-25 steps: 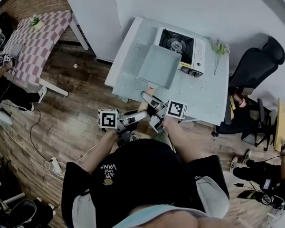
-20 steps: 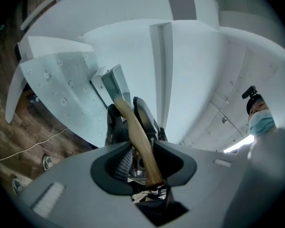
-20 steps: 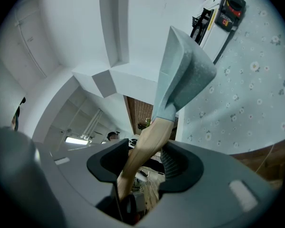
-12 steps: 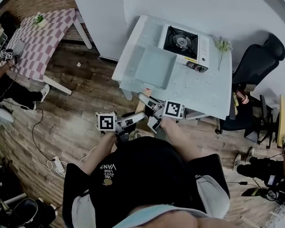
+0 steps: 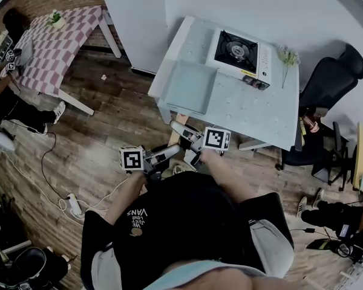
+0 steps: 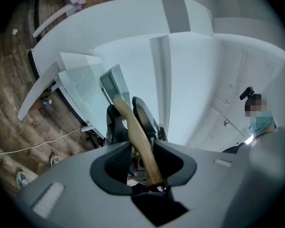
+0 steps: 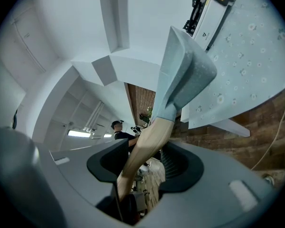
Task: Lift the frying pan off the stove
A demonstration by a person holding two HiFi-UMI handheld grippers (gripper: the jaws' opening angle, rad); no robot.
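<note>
Fingers [image 6: 115,122] of our left gripper [image 6: 128,115] are narrowed onto the handle [image 6: 138,144] of the frying pan [image 6: 115,82]. The pale wooden shaft runs up between the two dark pads, which press on it from both sides. Our right gripper [image 7: 149,151] is clamped on the same handle [image 7: 147,139], with its fingers [image 7: 175,164] closed against the wood just below the point where it meets the pan [image 7: 187,75].

In the head view both grippers sit at the centre of the frame. The left gripper [image 5: 168,152] comes in from the lower left and the right gripper [image 5: 178,128] from the right. They meet on the handle [image 5: 173,139], which juts toward us past the table's near edge.

The frying pan [image 5: 190,88], square and pale blue-grey, lies above them in the frame, over the left part of the white table [image 5: 260,116]. We cannot tell from this view whether its base touches the tabletop.

The stove [image 5: 242,53] stands at the table's upper right, apart from the pan, with its black burner grate showing. A small sprig of flowers [image 5: 287,57] lies just right of the stove.
</note>
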